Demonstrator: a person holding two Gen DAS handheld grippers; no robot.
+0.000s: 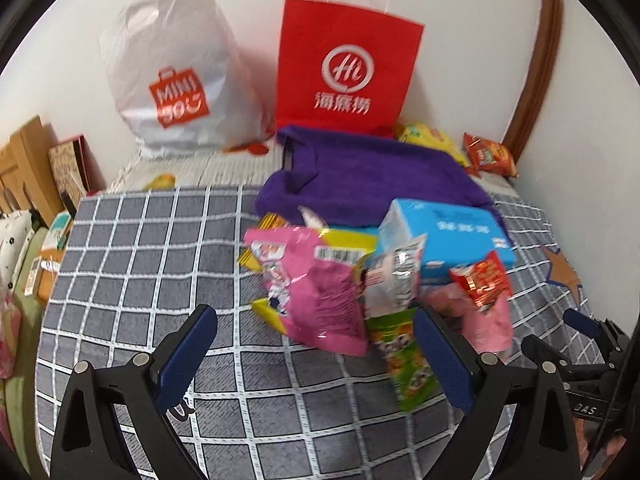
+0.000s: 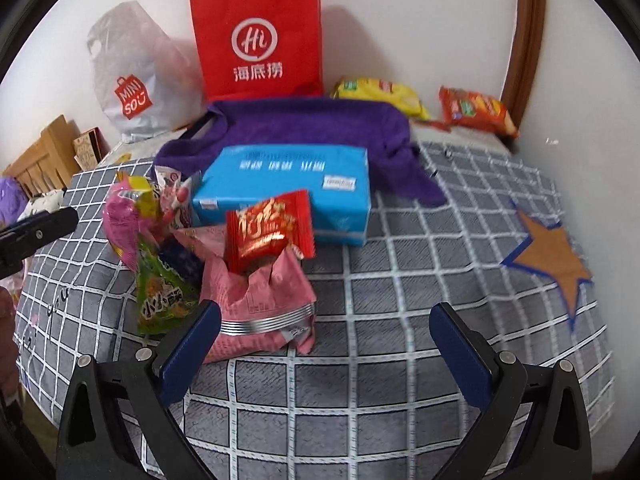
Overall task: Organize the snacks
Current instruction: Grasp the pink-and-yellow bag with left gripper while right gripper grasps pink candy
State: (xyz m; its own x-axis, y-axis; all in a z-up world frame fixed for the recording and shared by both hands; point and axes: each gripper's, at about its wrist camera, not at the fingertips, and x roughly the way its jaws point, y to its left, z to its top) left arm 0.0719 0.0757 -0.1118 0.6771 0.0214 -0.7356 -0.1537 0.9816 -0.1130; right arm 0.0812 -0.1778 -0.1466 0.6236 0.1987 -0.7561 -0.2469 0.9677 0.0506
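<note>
Red paper bag point(image 2: 258, 40) one, blue box point(image 2: 288, 196) one, left hand-held gripper point(image 1: 316, 344) and right hand-held gripper point(image 2: 326, 340) both spread

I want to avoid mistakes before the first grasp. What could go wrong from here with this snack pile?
1. The small red packet sits loosely on the pink bag; lifting that bag may tip it off.
2. The packets overlap tightly, so the open left tool might pinch the green packet together with the bright pink bag.
</note>
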